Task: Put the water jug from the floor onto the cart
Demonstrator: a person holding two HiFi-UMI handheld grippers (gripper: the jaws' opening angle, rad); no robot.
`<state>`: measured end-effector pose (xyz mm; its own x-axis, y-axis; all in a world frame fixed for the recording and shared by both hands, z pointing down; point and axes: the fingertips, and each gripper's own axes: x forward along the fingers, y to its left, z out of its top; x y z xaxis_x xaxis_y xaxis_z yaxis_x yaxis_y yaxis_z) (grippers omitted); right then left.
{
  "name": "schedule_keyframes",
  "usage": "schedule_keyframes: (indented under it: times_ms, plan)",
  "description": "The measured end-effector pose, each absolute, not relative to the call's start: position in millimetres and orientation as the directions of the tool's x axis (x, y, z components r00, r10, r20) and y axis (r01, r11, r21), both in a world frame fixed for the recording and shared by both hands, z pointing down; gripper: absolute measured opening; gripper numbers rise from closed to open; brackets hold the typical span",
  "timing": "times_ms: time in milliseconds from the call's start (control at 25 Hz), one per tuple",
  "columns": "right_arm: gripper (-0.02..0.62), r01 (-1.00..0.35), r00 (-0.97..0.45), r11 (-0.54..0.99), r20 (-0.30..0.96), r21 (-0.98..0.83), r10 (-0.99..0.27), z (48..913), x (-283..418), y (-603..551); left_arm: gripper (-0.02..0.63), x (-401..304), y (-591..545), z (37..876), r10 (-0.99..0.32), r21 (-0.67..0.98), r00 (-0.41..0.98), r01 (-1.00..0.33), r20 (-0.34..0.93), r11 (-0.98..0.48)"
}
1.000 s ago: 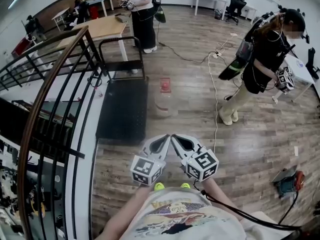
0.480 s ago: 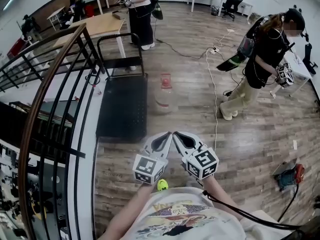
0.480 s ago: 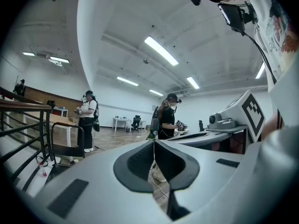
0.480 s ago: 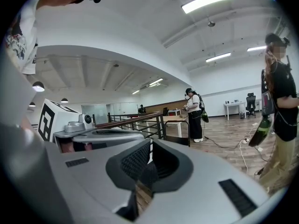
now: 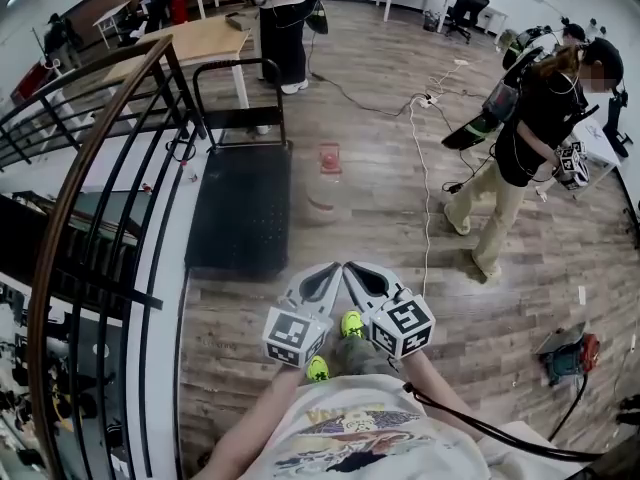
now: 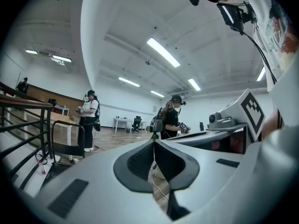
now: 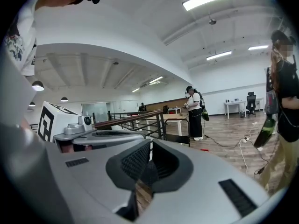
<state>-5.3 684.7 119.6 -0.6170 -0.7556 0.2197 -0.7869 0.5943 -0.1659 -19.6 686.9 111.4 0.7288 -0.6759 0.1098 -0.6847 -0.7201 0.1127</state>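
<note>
Beside the black flat platform cart (image 5: 240, 208), on the wood floor, the clear plastic water jug with a red cap (image 5: 325, 183) is standing upright, well ahead of the person. The left gripper (image 5: 330, 273) and right gripper (image 5: 354, 273) are hovering side by side, each with its jaws pressed together on nothing, so I am judging this to be the approach. Next they are going to need to get close, spread their jaws and clasp the jug for a lift onto the deck.

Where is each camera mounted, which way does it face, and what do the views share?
Head view: on the head, looking steeply down at water jug and cart; shows left claw, right claw, shirt, shoes.
Left gripper view: on the left claw, facing level, toward the person in black; shut jaws show.
Right gripper view: on the right claw, facing the railing; shut jaws show.
All share: the person in white.
</note>
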Motion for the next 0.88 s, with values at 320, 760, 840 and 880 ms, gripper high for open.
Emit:
schedule_keyframes:
  times_ms: [320, 760, 840, 880]
  plan:
    - [0.023, -0.769, -0.638, 0.609, 0.200, -0.192, -0.743, 120.3, 6.4, 646.4, 0.014, -7.8, 650.8, 113.1, -0.693, 0.103, 0.707, -0.706, 0.141, -0.700]
    - [0.023, -0.756, -0.654, 0.622, 0.198, -0.204, -0.730, 127.1, 53.8, 579.2, 0.014, 39.7, 584.7, 120.8, -0.708, 0.091, 0.685, -0.726, 0.172, -0.681]
    - [0.023, -0.749, -0.662, 0.631, 0.198, -0.201, -0.723, 128.8, 63.1, 567.4, 0.014, 49.2, 573.4, 122.3, -0.714, 0.089, 0.677, -0.733, 0.178, -0.674]
    - [0.023, -0.744, -0.668, 0.637, 0.199, -0.202, -0.717, 130.7, 68.6, 562.5, 0.014, 54.6, 568.7, 123.8, -0.718, 0.088, 0.672, -0.738, 0.182, -0.669]
